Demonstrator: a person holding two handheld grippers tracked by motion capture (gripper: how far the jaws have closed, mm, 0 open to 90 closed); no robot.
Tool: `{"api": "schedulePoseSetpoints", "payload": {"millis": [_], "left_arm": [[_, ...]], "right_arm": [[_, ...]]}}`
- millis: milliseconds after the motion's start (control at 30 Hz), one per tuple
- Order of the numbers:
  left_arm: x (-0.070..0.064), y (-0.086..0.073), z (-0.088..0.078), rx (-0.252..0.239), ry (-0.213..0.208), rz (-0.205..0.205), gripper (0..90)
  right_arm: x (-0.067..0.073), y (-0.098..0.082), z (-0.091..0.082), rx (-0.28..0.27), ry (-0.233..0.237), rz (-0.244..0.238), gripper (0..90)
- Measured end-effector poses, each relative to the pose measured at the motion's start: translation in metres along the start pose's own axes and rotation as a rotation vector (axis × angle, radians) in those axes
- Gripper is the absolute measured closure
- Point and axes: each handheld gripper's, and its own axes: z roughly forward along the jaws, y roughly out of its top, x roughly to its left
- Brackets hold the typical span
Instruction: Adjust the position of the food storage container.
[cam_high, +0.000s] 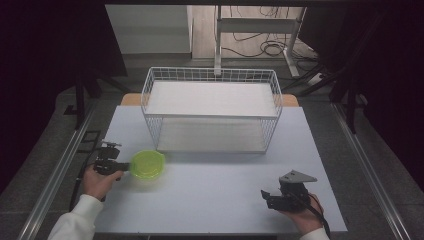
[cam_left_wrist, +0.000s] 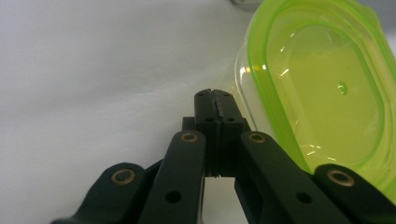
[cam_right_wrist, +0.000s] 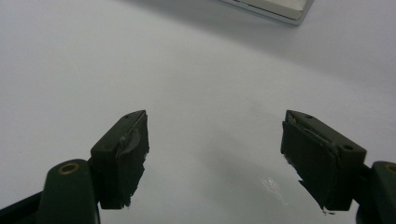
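here, on a pale surface (cam_high: 210, 185), a person works with a tool in each hand. the left tool (cam_high: 121, 165) sits at about 9 o'clock on the surface, its jaws pressed together with no gap visible in the left gripper view (cam_left_wrist: 215, 100). it lies just beside a small green tub (cam_high: 146, 164) with clear walls and a lime lid. from above the tips seem to meet the tub's rim, but whether they pinch any of it cannot be told. the right tool (cam_high: 265, 195) rests near 5 o'clock, well apart from the tub, with its jaws spread wide over bare surface (cam_right_wrist: 215, 135) and nothing between them. a white wire basket (cam_high: 212, 75) with two shelves stands at 12 o'clock.

the tub looks light, stiff and smooth, probably slippery on its glossy walls. the raised lid rim looks the best place to take hold, since a squeeze on the thin walls might flex them or pop the lid.
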Motion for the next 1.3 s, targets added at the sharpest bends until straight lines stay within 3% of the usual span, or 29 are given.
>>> {"api": "schedulePoseSetpoints", "payload": {"millis": [200,400,500,900,1167,1200,1300], "left_arm": [[-0.015,0.000,0.009,0.001,-0.039,0.009,90.0],[-0.030,0.004,0.018,0.006,-0.045,0.023,90.0],[-0.037,0.007,0.021,-0.001,-0.091,0.024,90.0],[-0.076,0.015,0.044,0.023,-0.107,0.084,90.0],[-0.097,0.020,0.056,0.016,-0.139,0.088,90.0],[-0.103,0.021,0.058,0.021,-0.141,0.110,90.0],[-0.113,0.023,0.061,0.016,-0.157,0.121,90.0]], "right_arm": [[0.000,0.000,0.000,0.001,0.000,-0.001,23.4],[0.000,0.001,0.000,0.000,0.001,-0.001,23.4],[0.000,0.001,0.000,0.003,0.001,-0.002,23.4],[0.000,0.000,0.000,0.002,0.001,-0.003,23.4],[0.000,0.000,0.000,0.006,-0.001,-0.006,23.4],[0.000,0.000,0.001,0.007,0.000,-0.006,23.4],[0.000,0.000,0.001,0.011,0.000,-0.008,23.4]]}}
